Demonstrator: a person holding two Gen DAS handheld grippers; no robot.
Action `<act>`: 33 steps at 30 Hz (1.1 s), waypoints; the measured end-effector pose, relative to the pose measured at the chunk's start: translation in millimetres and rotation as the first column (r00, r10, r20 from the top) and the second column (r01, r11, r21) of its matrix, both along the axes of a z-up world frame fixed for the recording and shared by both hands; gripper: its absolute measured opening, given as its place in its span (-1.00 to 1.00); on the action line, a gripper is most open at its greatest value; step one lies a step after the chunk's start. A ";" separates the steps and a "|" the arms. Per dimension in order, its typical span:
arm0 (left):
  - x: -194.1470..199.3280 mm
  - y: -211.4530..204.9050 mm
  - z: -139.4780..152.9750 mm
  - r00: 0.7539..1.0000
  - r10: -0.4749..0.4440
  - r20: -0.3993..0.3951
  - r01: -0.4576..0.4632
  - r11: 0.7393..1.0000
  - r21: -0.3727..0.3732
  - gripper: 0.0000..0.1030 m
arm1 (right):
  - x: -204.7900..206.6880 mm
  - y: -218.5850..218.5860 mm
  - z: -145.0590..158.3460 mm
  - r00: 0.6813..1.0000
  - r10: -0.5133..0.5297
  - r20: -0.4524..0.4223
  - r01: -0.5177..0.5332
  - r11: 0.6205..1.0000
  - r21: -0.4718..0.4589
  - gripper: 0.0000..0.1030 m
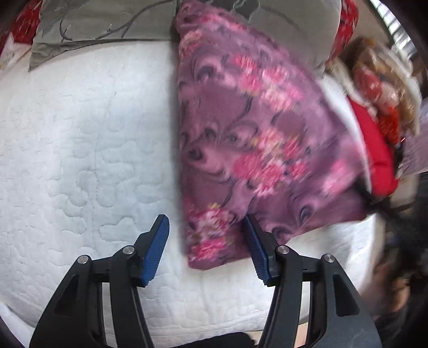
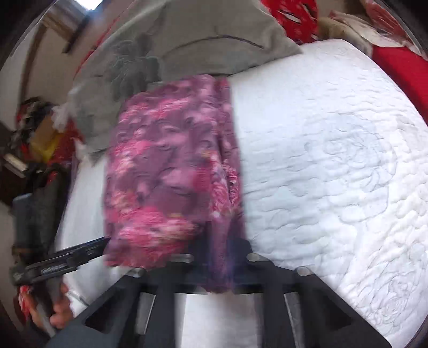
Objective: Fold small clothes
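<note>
A purple garment with pink flowers [image 1: 254, 139] lies on the white quilted mattress [image 1: 80, 133]. My left gripper [image 1: 206, 241] points down at the garment's near corner. Its blue pads [image 1: 157, 249] stand apart, with the corner between them and not pinched. In the right wrist view the garment [image 2: 165, 166] is blurred and drapes over my right gripper [image 2: 219, 251], hiding the fingertips. That gripper is shut on the garment's near edge. The left gripper [image 2: 91, 247] shows edge-on at the garment's left corner, held by a hand [image 2: 58, 316].
A grey embroidered pillow [image 1: 107, 24] [image 2: 187, 40] lies at the head of the mattress [image 2: 334, 160]. Red cushions and a heap of clothes [image 1: 379, 150] sit at the right edge. Dark clutter [image 2: 34, 133] stands beside the bed on the left.
</note>
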State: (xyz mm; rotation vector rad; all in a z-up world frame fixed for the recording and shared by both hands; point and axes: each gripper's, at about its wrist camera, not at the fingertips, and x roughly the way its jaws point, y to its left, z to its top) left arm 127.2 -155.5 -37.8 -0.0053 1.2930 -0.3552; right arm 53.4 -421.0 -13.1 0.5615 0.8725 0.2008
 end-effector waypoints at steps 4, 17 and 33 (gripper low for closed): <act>-2.8 9.5 -5.9 0.999 0.008 -0.032 -0.008 1.000 -0.007 0.11 | 1.2 -4.3 -15.3 0.999 -0.024 -0.049 0.020 0.997 -0.079 -0.83; 10.9 12.0 2.1 0.999 0.044 -0.015 -0.045 0.997 -0.068 0.10 | 15.4 17.1 12.8 0.993 -0.050 0.106 0.061 0.993 -0.105 -0.29; 137.3 4.7 27.7 0.987 0.150 0.056 -0.140 0.980 -0.144 0.15 | 142.2 22.4 29.3 0.990 -0.082 0.117 0.096 0.987 -0.127 -0.28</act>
